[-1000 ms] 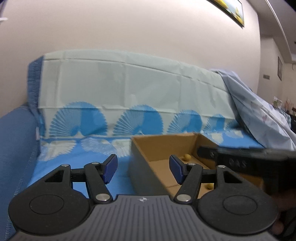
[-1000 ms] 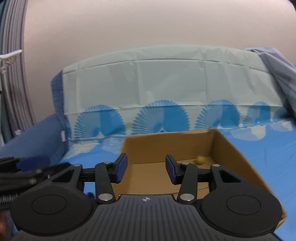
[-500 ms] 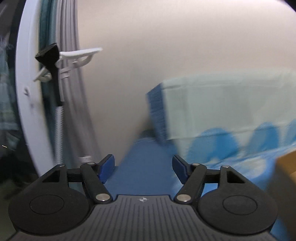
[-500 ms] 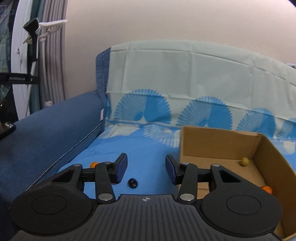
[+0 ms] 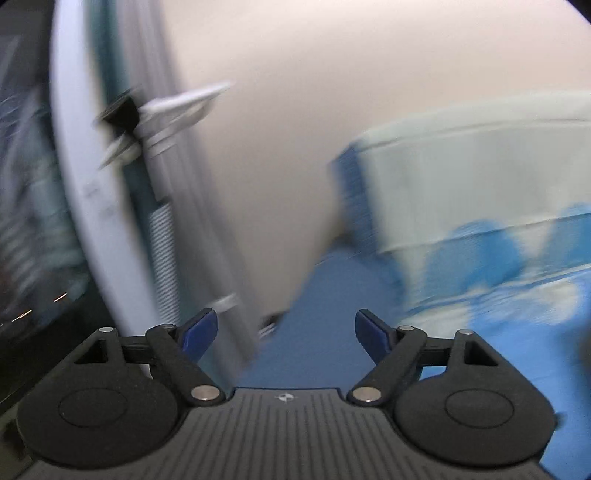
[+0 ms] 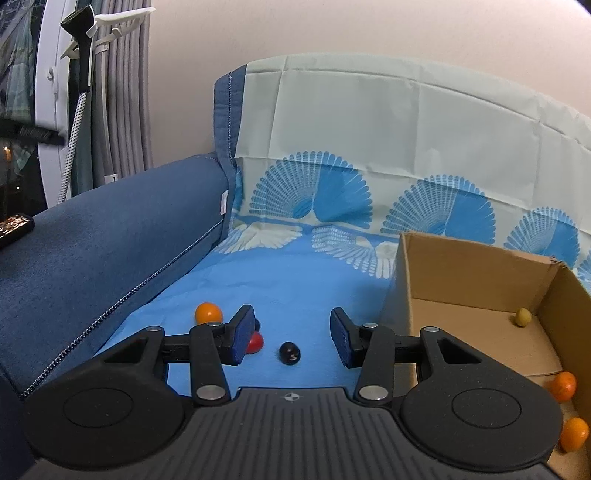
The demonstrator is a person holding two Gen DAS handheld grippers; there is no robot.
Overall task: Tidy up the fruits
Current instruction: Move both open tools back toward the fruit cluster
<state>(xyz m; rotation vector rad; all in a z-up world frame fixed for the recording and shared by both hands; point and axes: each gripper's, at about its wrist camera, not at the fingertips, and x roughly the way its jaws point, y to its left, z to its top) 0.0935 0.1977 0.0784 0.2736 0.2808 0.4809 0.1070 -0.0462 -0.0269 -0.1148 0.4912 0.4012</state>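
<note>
In the right wrist view a small dark fruit (image 6: 289, 352) lies on the blue sheet (image 6: 295, 280), just below the gap of my right gripper (image 6: 291, 332), which is open and empty. A red fruit (image 6: 255, 342) sits half hidden behind its left finger, and an orange fruit (image 6: 208, 312) lies further left. The cardboard box (image 6: 480, 258) at the right holds a yellow fruit (image 6: 523, 316) and two orange ones (image 6: 563, 386). My left gripper (image 5: 286, 330) is empty, its jaws opening, and faces the wall and sofa corner in a blurred view.
A dark blue sofa arm (image 6: 92, 243) runs along the left, with a black device (image 6: 14, 229) on it. Behind it hang grey curtains (image 6: 122, 92) and a white hook rack (image 6: 110, 22). The patterned cloth covers the sofa back (image 6: 369, 129).
Both views swung left, away from the box. The right view now takes in the loose fruits on the sheet. The left gripper's jaws spread wider; its view lost the box and shows wall and curtain.
</note>
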